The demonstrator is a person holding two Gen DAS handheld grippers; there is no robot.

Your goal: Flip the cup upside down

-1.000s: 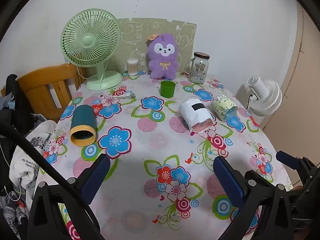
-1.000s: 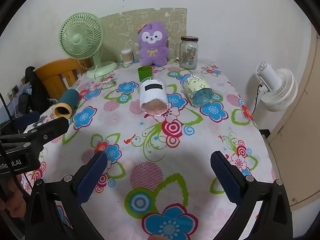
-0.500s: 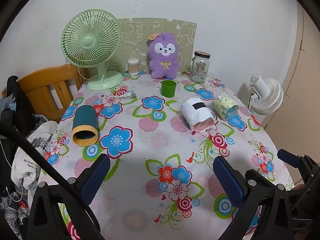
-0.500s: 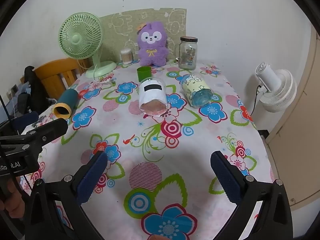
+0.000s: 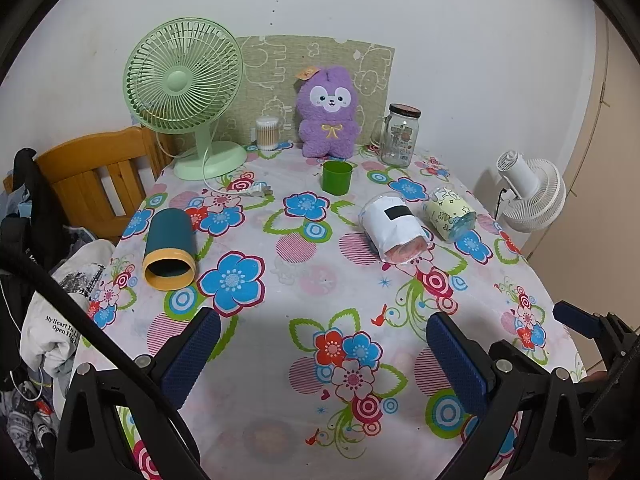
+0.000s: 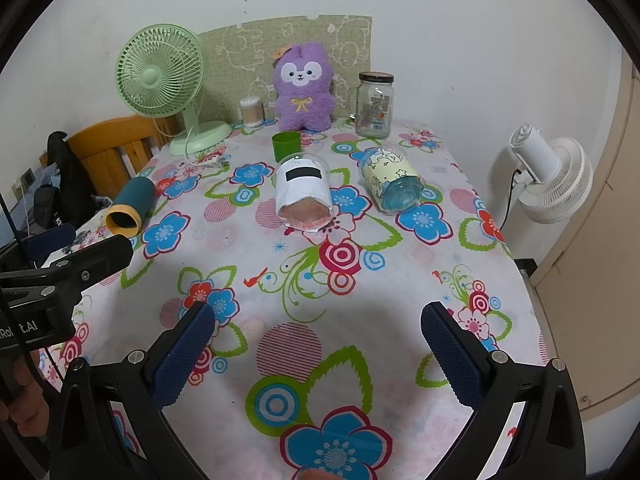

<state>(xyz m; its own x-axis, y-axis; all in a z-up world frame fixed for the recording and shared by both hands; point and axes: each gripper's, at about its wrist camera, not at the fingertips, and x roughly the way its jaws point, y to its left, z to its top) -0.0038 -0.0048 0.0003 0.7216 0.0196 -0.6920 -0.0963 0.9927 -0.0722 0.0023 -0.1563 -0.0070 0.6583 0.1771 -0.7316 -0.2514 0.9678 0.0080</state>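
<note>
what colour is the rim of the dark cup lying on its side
Yellow-orange, on a dark teal cup; clearest in the left wrist view.

Green desk fan (image 5: 184,92), purple plush (image 5: 329,114) and lidded glass jar (image 5: 399,135) along the table's far edge.

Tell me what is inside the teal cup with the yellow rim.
The teal cup lies on its side, mouth facing the camera. Its visible interior looks dark and empty; the far bottom is in shadow.
</note>
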